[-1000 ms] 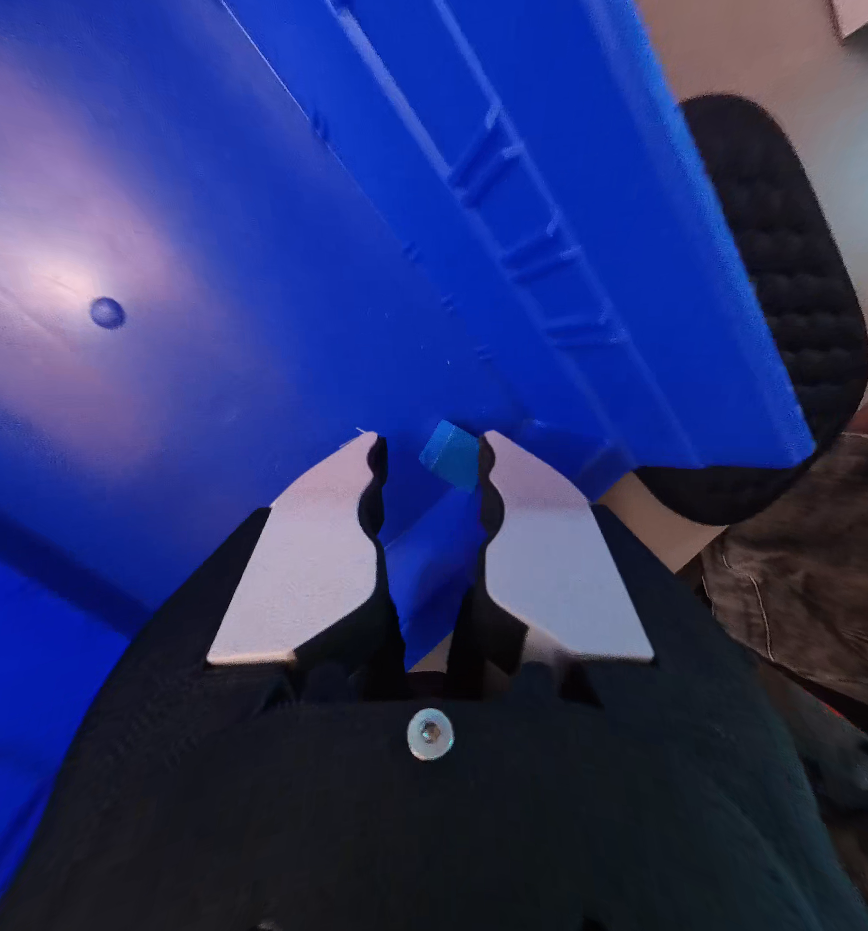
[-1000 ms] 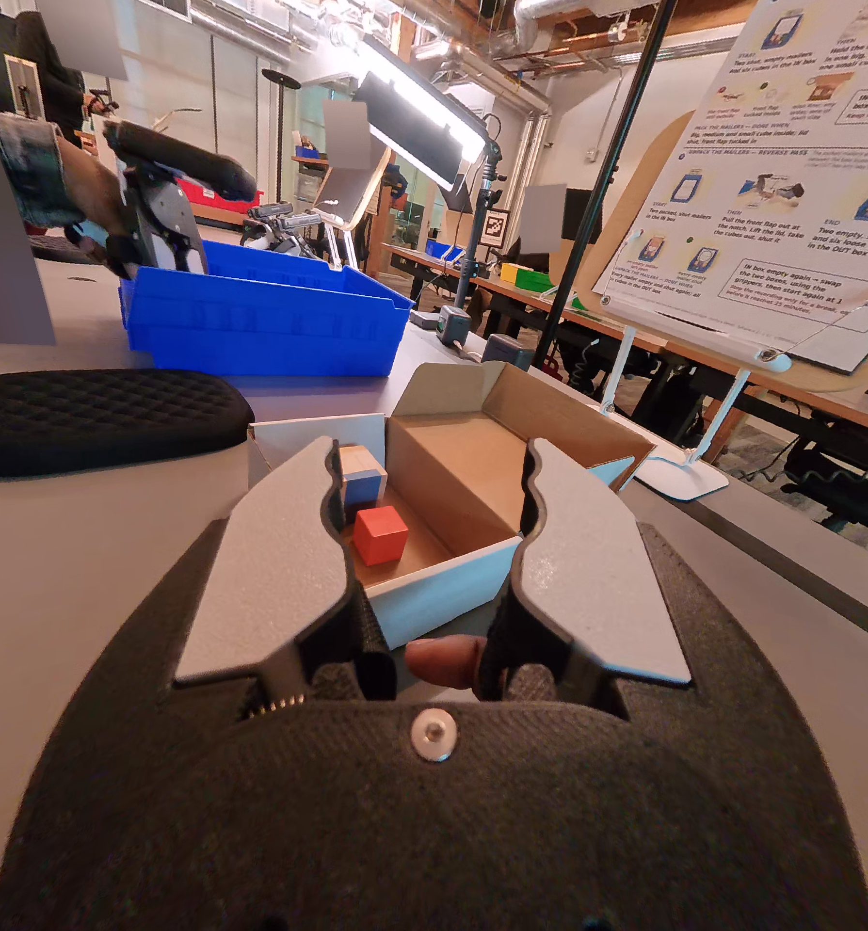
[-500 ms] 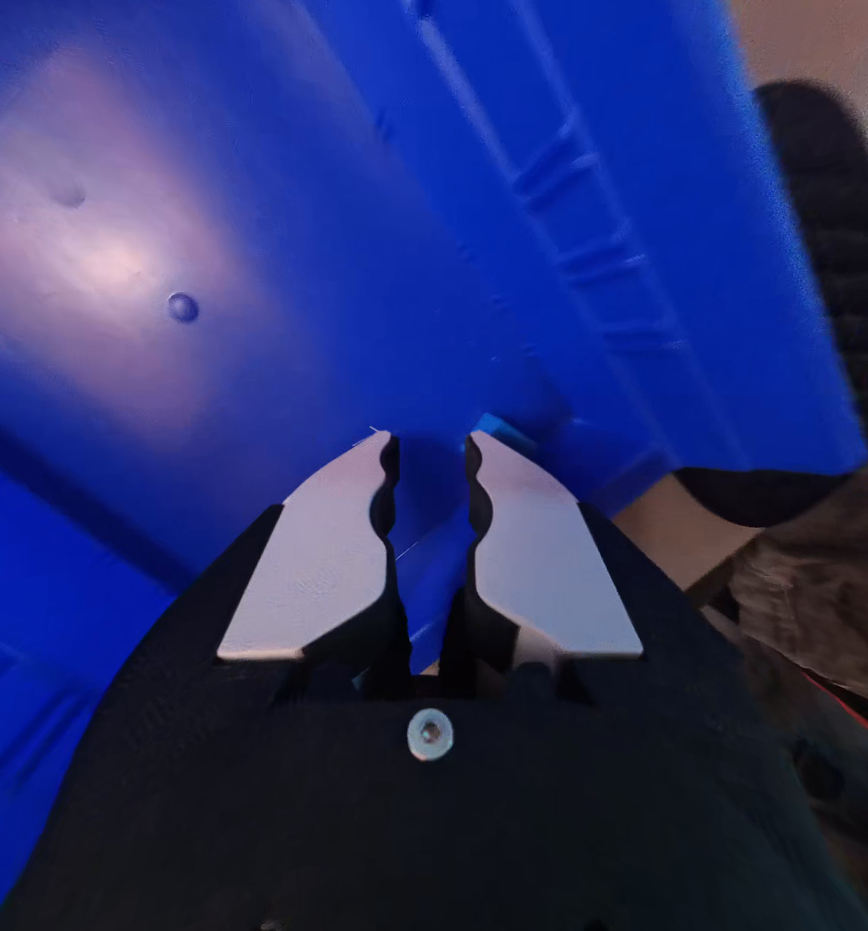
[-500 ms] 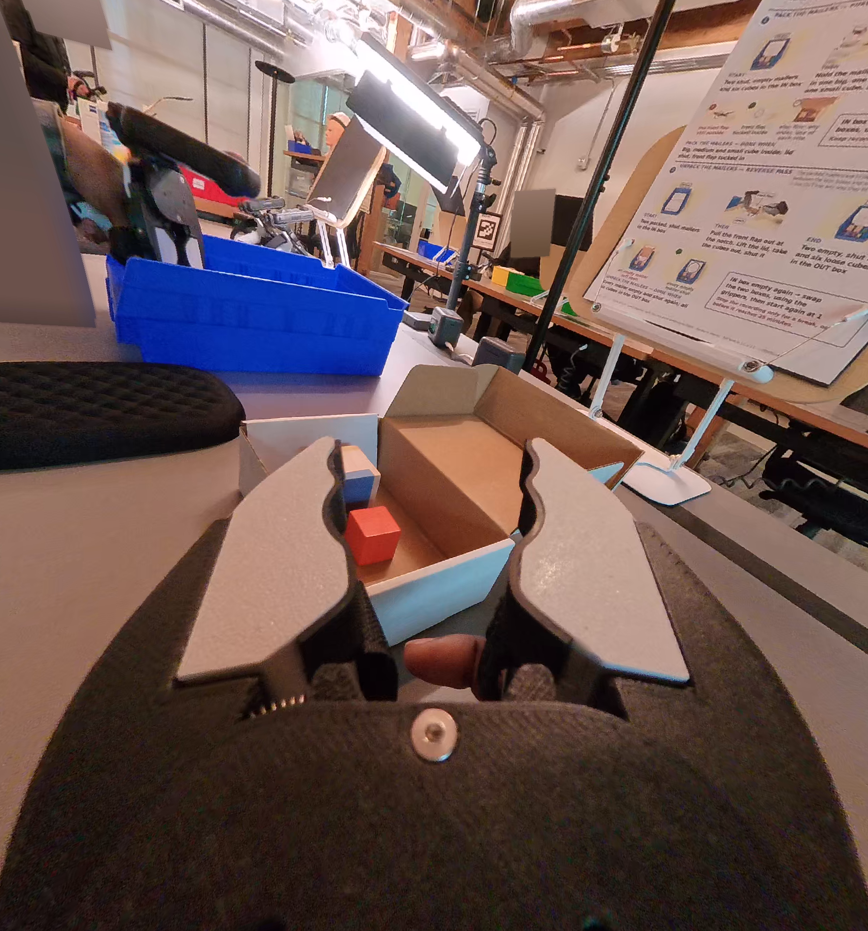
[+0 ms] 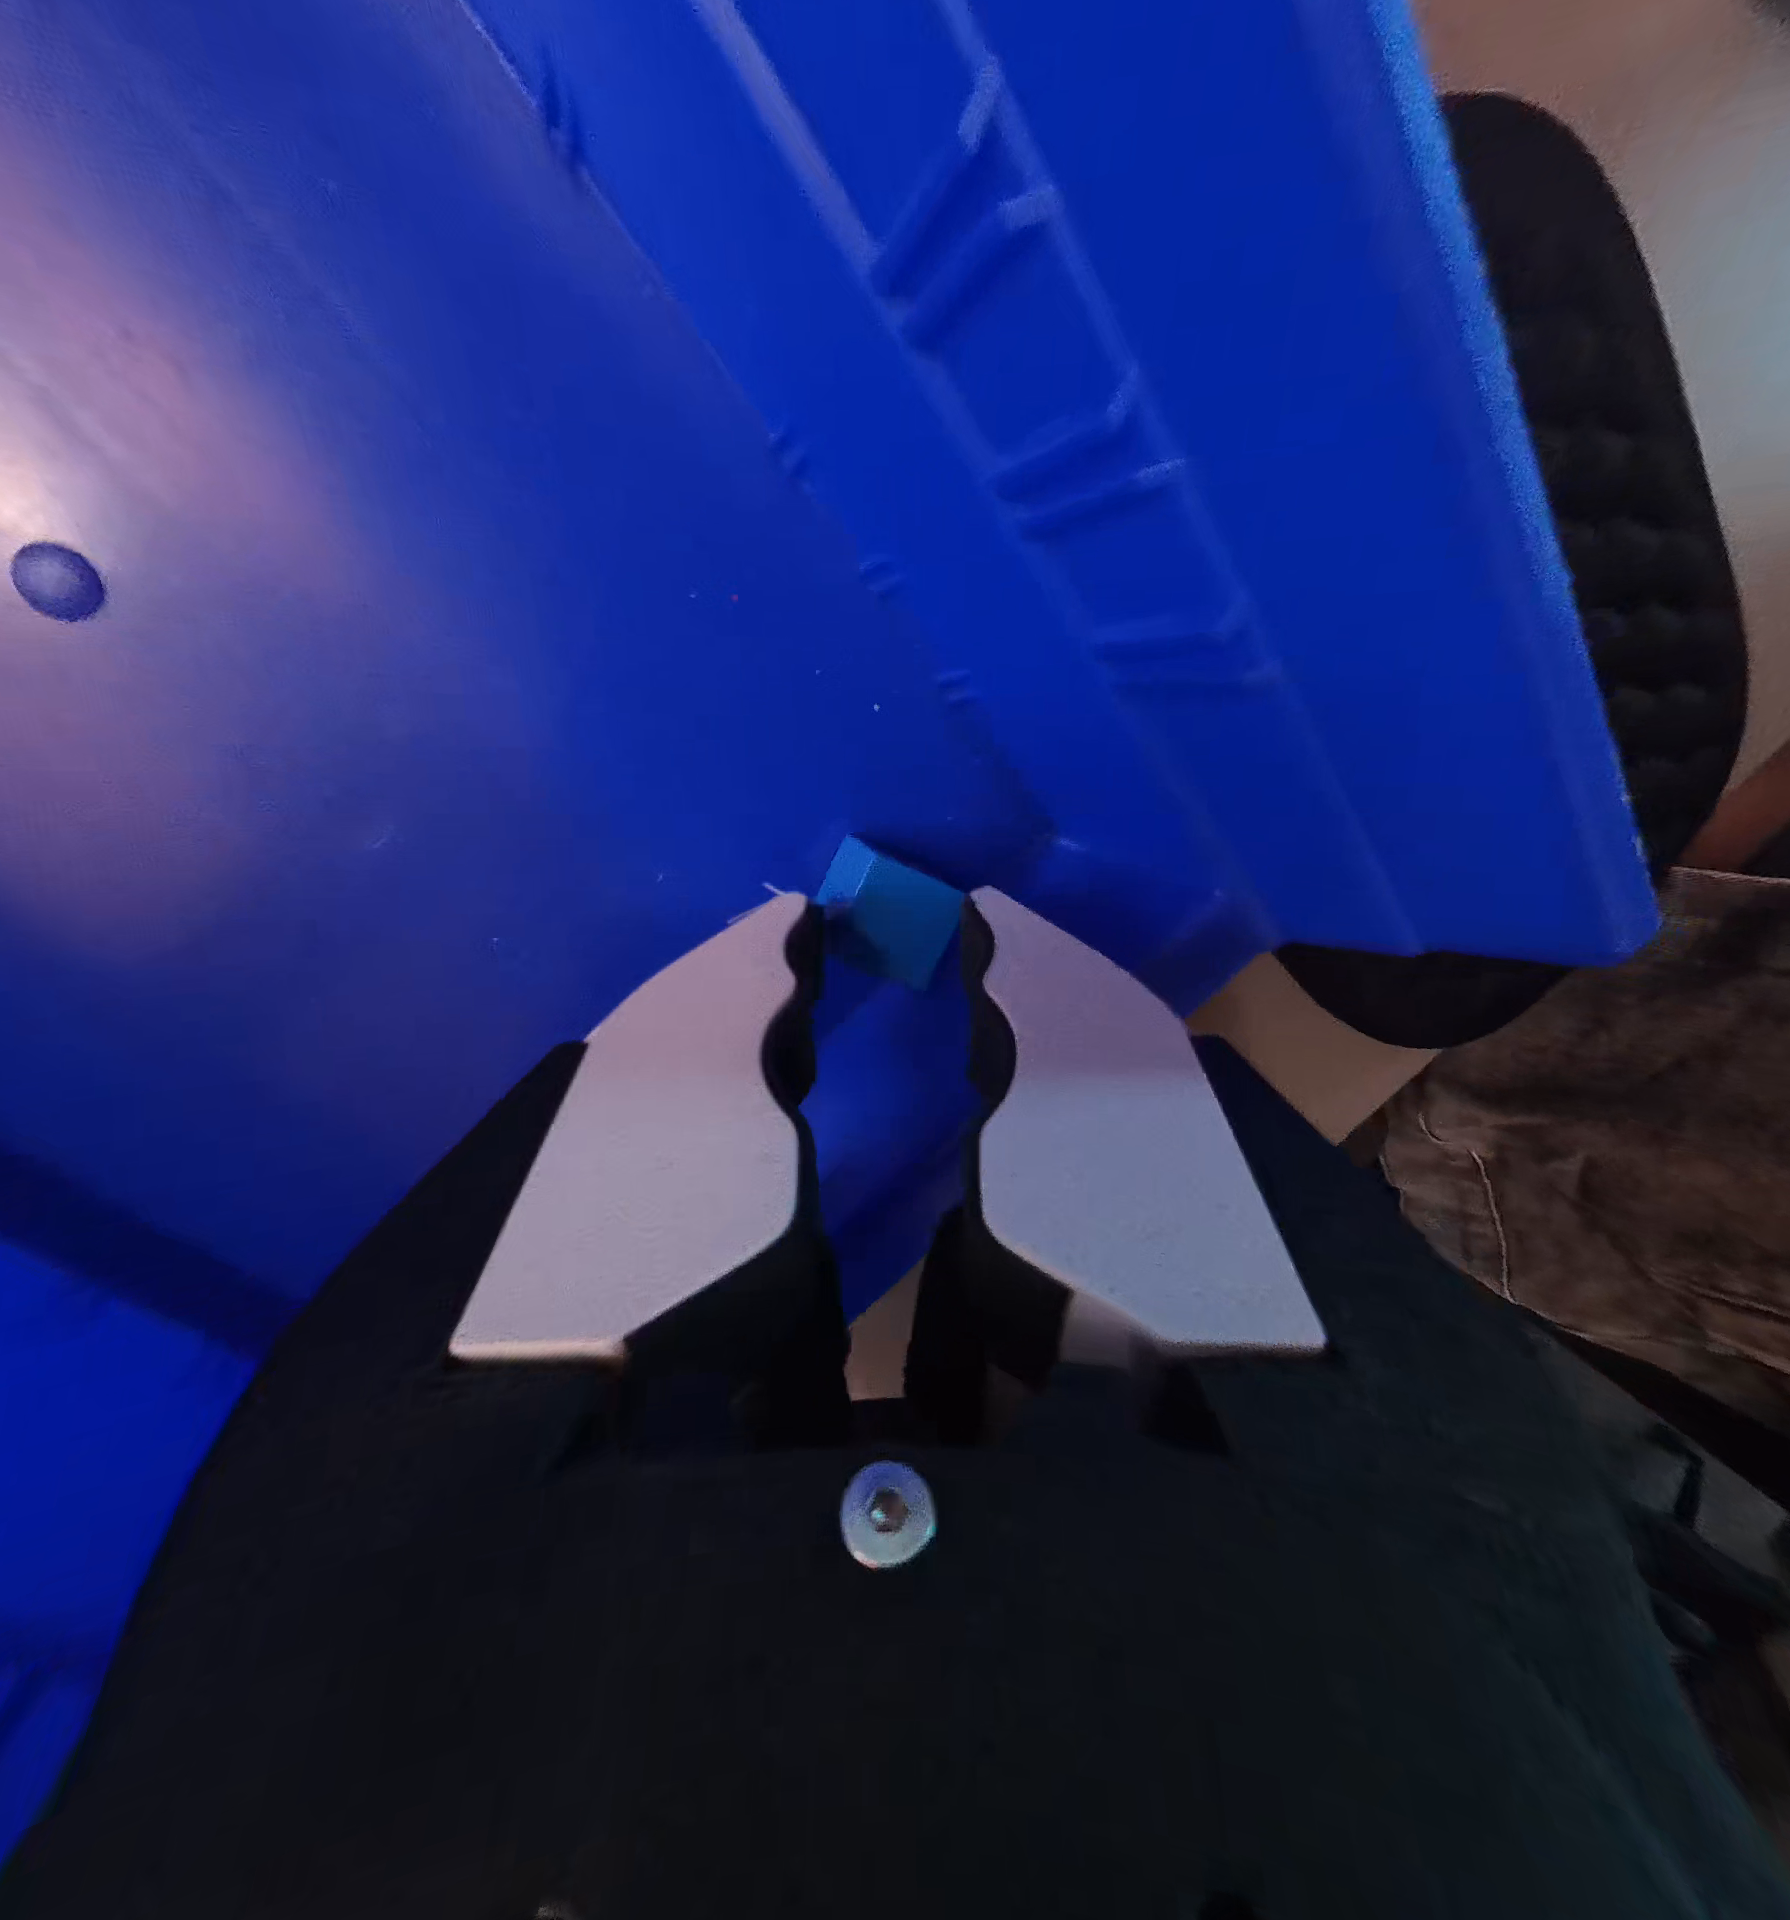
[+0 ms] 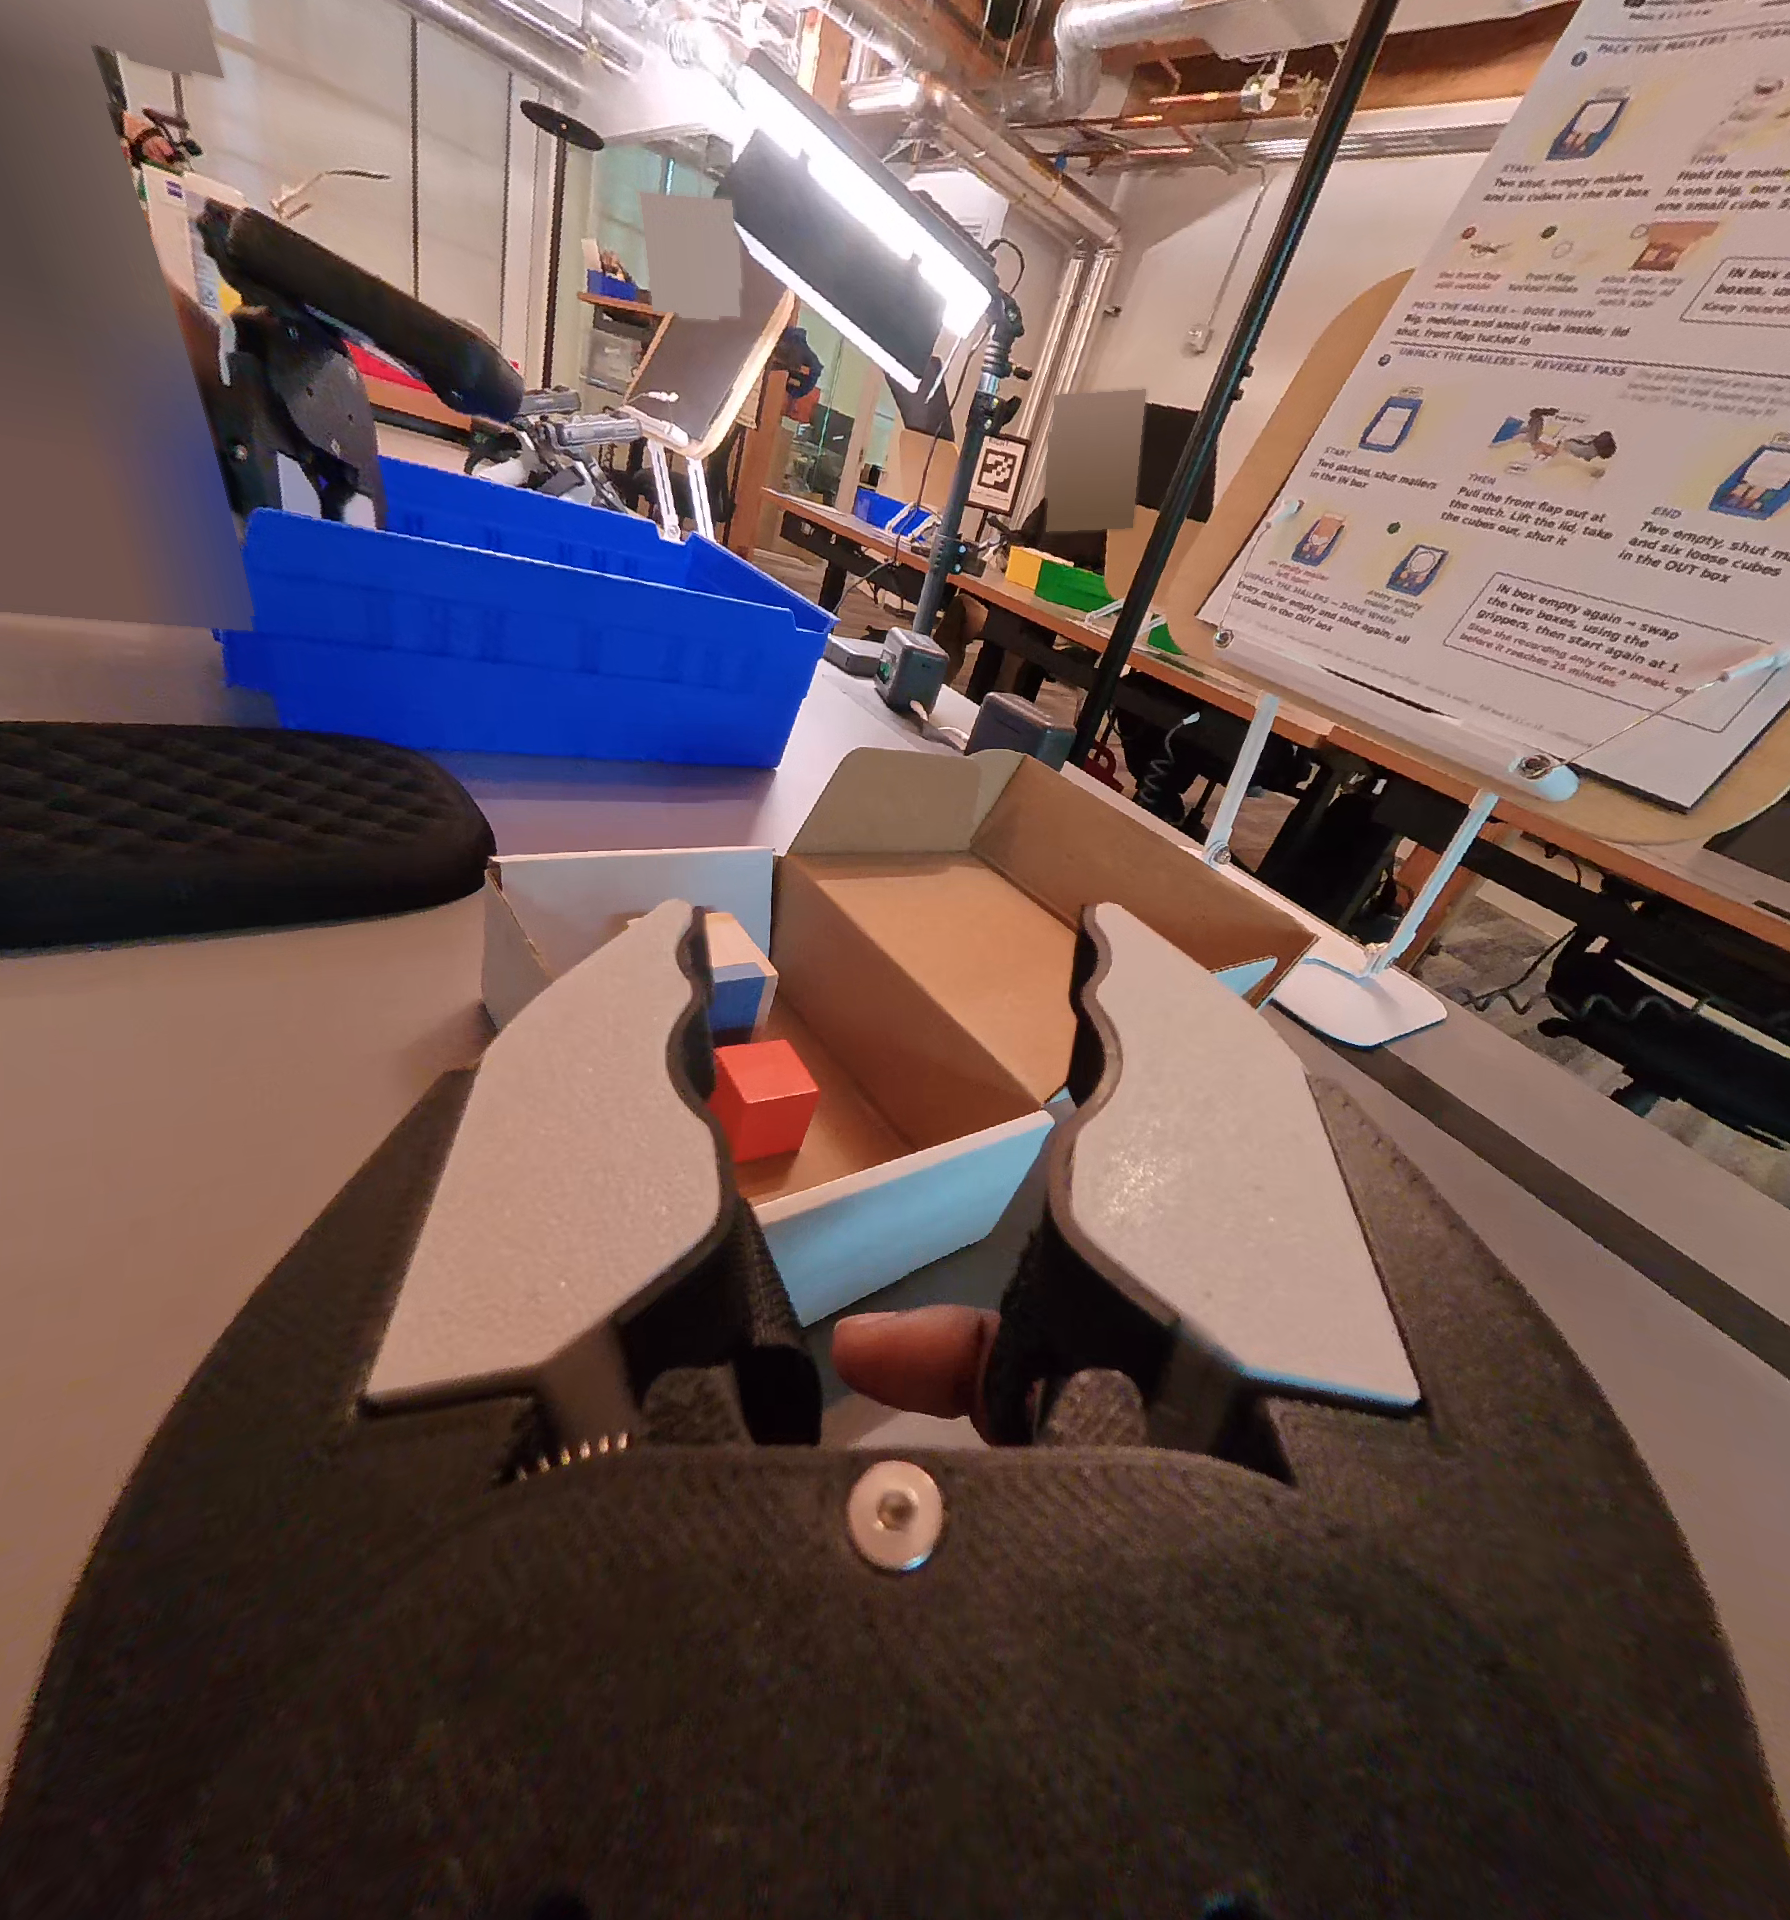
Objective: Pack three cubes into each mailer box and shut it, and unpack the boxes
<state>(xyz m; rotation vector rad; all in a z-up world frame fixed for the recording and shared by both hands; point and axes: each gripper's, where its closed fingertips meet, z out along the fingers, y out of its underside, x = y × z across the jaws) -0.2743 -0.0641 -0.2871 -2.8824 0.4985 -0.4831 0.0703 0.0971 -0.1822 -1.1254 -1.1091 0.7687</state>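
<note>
In the left wrist view my left gripper (image 5: 891, 914) is down inside the blue bin (image 5: 403, 623), in its corner. Its fingertips are closed on a small blue cube (image 5: 883, 927). In the right wrist view my right gripper (image 6: 891, 925) is open and empty, low over the table, just in front of an open white mailer box (image 6: 891, 1216). Inside the box lie a red cube (image 6: 763, 1101) and, behind it, a blue cube with a pale top (image 6: 740, 987), partly hidden by my left finger. The left gripper (image 6: 299, 416) also shows far off in the bin (image 6: 517, 665).
A black padded rest (image 6: 174, 821) lies left of the mailer, between it and the bin; it also shows in the left wrist view (image 5: 1618, 520). An instruction board on a stand (image 6: 1597, 416) is at the right, and a light panel (image 6: 849, 260) is behind. A person's trouser leg (image 5: 1597, 1143) is near the bin. One gripper's finger ends stand about 40 cm off the other's.
The small blue cube was beside my left gripper's right fingertip; now it sits between the tips. The right gripper stays open in front of the mailer with little movement.
</note>
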